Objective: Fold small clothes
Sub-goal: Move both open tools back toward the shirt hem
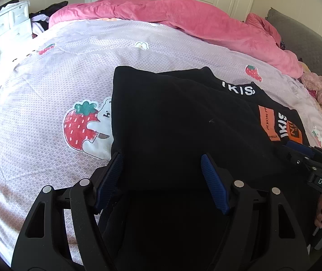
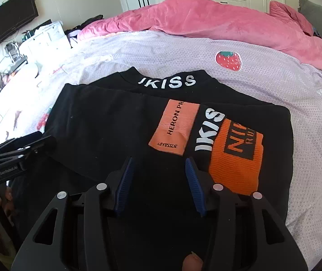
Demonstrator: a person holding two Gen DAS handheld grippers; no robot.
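Note:
A small black garment (image 1: 172, 117) (image 2: 115, 122) with white "JKISS" lettering and orange patches (image 2: 176, 126) lies partly folded on the bed sheet, its sides turned in. My left gripper (image 1: 162, 158) is open, its blue pads spread just above the garment's near left part, holding nothing. My right gripper (image 2: 159, 161) is open over the near edge beside the orange sleeve cuff (image 2: 235, 158). Each gripper shows in the other's view: the right one (image 1: 301, 151) at the garment's right edge, the left one (image 2: 36, 140) at its left edge.
The lilac sheet (image 1: 93, 52) with strawberry prints covers the bed. A pink blanket (image 1: 183, 20) is heaped along the far side. White drawers (image 1: 7, 22) and a monitor (image 2: 9, 18) stand to the left. A grey headboard (image 1: 307, 36) is at the right.

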